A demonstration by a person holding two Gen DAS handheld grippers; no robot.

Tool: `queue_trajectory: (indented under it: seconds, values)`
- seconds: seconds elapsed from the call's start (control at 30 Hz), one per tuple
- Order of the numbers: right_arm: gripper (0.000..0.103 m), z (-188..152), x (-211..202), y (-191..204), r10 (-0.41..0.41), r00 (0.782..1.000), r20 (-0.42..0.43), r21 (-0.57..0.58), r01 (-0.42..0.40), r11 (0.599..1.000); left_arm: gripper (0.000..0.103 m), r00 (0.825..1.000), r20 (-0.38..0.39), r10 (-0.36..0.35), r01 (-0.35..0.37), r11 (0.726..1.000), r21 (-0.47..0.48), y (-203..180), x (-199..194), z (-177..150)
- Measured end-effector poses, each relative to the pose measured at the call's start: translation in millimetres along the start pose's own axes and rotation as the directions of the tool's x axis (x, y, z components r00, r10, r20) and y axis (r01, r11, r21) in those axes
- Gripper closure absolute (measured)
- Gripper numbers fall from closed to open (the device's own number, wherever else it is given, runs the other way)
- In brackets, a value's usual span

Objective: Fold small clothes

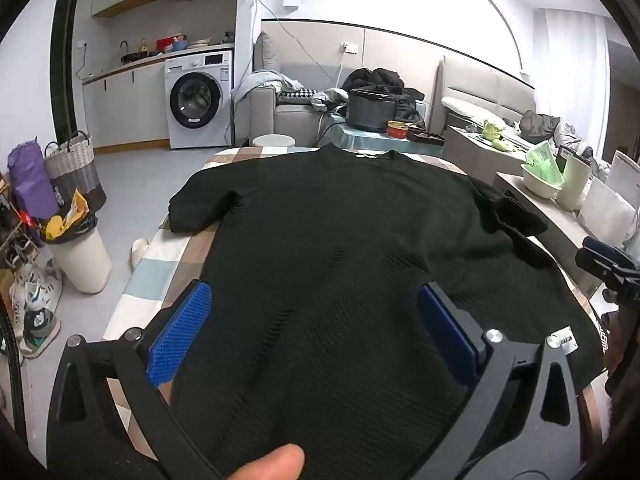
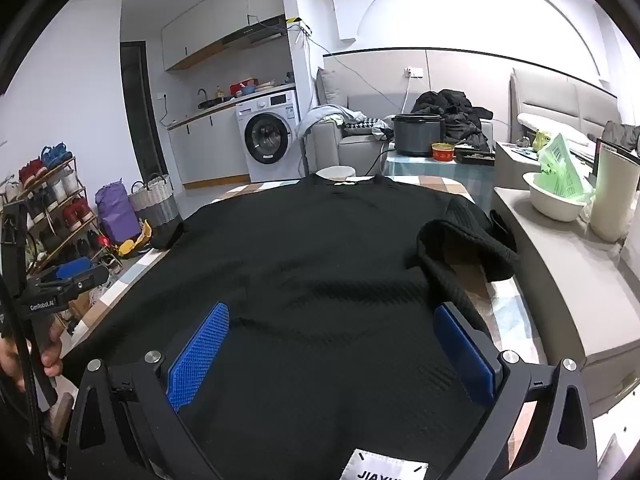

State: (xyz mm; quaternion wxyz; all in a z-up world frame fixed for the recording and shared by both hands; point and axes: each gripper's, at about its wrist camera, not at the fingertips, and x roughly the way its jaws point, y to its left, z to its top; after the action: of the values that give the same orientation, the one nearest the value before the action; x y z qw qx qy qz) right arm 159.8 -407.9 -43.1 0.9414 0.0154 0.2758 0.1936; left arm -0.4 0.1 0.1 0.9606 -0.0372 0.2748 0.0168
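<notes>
A black knit short-sleeved top (image 1: 340, 240) (image 2: 312, 264) lies spread flat on a table with a checked cloth (image 1: 160, 256), collar at the far end. Its left sleeve (image 1: 200, 204) lies flat. Its right sleeve (image 2: 468, 248) is rumpled and partly turned over. A white label (image 2: 384, 468) shows at the near hem. My left gripper (image 1: 316, 316) hovers open over the near hem, blue pads wide apart with nothing gripped. My right gripper (image 2: 336, 336) is open likewise, over the hem's right part. A thumb (image 1: 268, 462) shows at the bottom of the left wrist view.
A low counter (image 2: 568, 272) on the right holds a white bowl with a green bag (image 2: 556, 196) and a tall cream container (image 2: 612, 196). Beyond the table stand a grey cooker pot (image 2: 418, 134) and a sofa with dark clothes (image 2: 452, 116). On the left are a bin (image 1: 80, 256) and shoes.
</notes>
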Motion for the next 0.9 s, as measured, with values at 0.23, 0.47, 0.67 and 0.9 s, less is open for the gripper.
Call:
queue_trajectory:
  seconds: [0.23,0.47,0.67,0.9]
  values:
    - [0.0,2,4,5,-0.003,1.0,0.002,-0.013,0.003,1.0,0.001,1.0,-0.006,0.018,-0.019,1.0,-0.018,-1,1,3]
    - [0.0,1,1,4,0.004,1.0,0.017,-0.008,-0.003,1.0,0.001,1.0,-0.014,0.004,-0.004,1.0,0.011,-2,3,0]
    - [0.0,1,2,5,0.006,1.0,0.017,-0.013,-0.006,1.0,0.001,1.0,-0.009,-0.027,0.027,1.0,-0.009,5,4,1]
    - [0.0,2,4,5,0.007,1.0,0.015,-0.018,-0.007,1.0,0.001,1.0,0.011,-0.024,0.025,0.999,-0.045,9,1,1]
